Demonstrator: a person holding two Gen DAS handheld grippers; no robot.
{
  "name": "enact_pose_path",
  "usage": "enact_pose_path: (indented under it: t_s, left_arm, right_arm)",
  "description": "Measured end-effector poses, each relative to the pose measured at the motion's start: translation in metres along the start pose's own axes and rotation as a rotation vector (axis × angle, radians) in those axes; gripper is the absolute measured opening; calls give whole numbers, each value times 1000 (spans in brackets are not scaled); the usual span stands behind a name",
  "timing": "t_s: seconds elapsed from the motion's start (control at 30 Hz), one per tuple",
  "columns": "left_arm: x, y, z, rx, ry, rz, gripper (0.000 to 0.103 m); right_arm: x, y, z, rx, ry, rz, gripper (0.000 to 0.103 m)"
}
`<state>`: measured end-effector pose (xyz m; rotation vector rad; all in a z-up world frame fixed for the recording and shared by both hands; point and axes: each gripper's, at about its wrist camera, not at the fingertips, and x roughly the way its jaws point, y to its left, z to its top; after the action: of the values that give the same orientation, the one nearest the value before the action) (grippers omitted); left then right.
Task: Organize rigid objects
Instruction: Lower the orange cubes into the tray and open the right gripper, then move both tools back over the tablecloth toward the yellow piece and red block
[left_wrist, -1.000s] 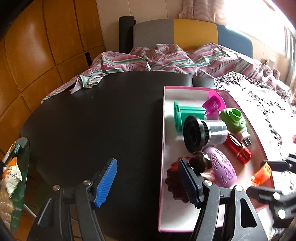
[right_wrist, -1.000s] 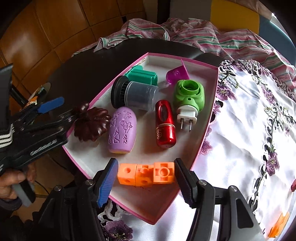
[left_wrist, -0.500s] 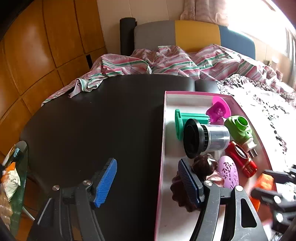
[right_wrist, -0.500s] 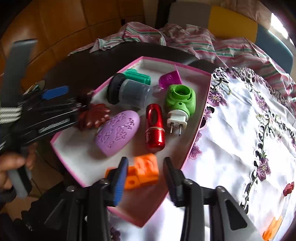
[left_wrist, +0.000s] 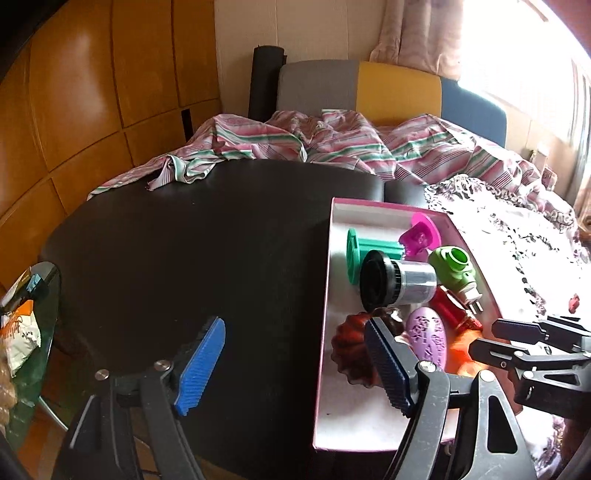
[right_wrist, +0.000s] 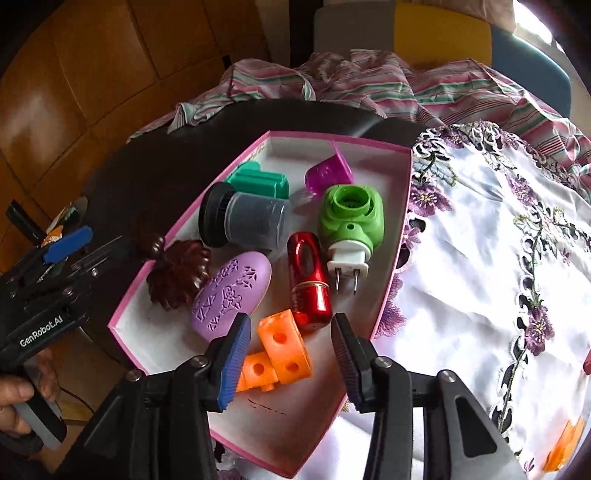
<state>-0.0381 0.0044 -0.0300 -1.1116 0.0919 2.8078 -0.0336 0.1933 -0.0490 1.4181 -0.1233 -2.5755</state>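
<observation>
The right gripper, fingers spread, is straddling the orange plastic cube-chain block at the pink-rimmed white tray's 6 o'clock edge; centre it before closing.

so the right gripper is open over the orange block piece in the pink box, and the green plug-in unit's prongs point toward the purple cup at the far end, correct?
Not quite. In the right wrist view the green plug-in unit has its prongs pointing toward the camera, away from the translucent purple cup. The rest holds: the right gripper is open over the orange block piece in the pink-rimmed box.
</observation>
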Motion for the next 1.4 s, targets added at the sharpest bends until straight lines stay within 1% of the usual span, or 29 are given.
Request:
enact_pose_path:
  t_s: [0.47, 0.73, 1.0, 1.27, 1.4]
  left_arm:
    - [-24, -8, 0, 17, -31, -48, 80]
    - [-31, -24, 3, 55, -37, -85, 80]
    - [-35, -46, 4, 106, -35, -124, 80]
    - [-38, -77, 9, 174, -39, -170, 80]
    - [-40, -97, 13, 208, -52, -207, 80]
  right_arm:
    - [-24, 5, 4, -3, -63, -25, 46]
    - [-39, -13, 2, 18, -80, -64, 46]
    - [-62, -61, -2, 104, -92, -134, 47]
    - [-92, -125, -16, 206, -106, -275, 47]
    - [-111, -170, -30, 305, -118, -351, 47]
